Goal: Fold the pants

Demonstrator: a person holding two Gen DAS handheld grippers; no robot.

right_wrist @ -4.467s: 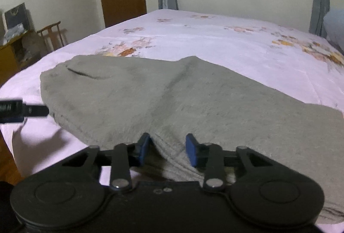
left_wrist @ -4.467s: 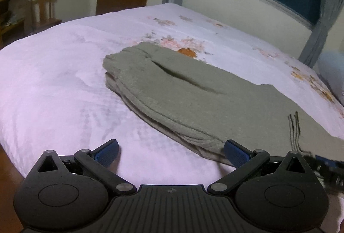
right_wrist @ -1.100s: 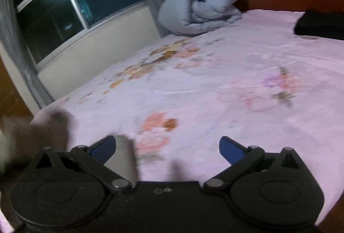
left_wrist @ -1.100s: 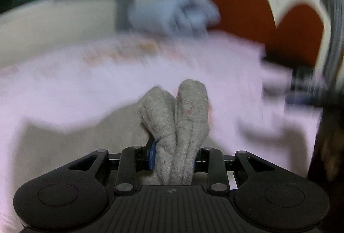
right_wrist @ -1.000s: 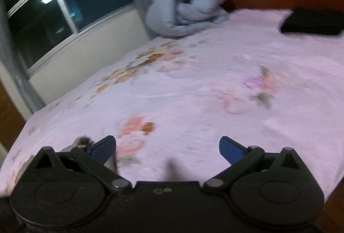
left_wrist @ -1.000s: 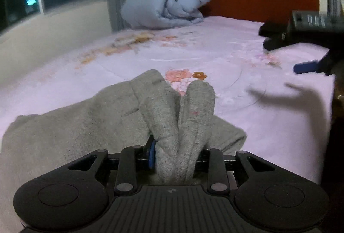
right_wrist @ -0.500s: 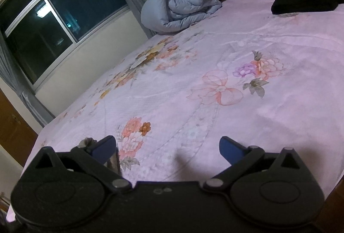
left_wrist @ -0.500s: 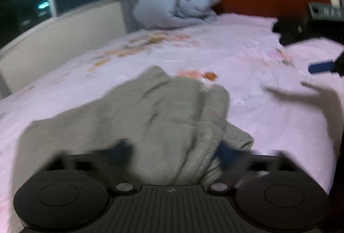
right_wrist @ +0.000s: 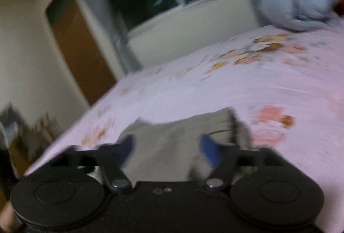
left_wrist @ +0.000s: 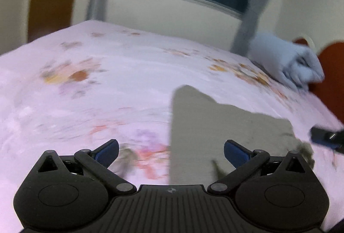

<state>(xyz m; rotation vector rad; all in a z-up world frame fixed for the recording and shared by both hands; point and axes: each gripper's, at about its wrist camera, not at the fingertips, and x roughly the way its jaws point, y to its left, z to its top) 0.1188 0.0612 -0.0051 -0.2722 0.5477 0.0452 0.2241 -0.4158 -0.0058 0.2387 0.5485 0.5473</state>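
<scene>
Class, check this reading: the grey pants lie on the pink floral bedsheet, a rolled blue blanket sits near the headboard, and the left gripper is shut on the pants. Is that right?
One error: the left gripper is open, its fingers spread and holding nothing, as the left wrist view shows. The pants do lie on the bedsheet, with the blanket near the headboard.

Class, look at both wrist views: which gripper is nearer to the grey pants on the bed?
Right. The right gripper hangs over the grey pants, fingers astride the fabric. The left gripper straddles only their left edge, mostly over pink bedsheet.
</scene>
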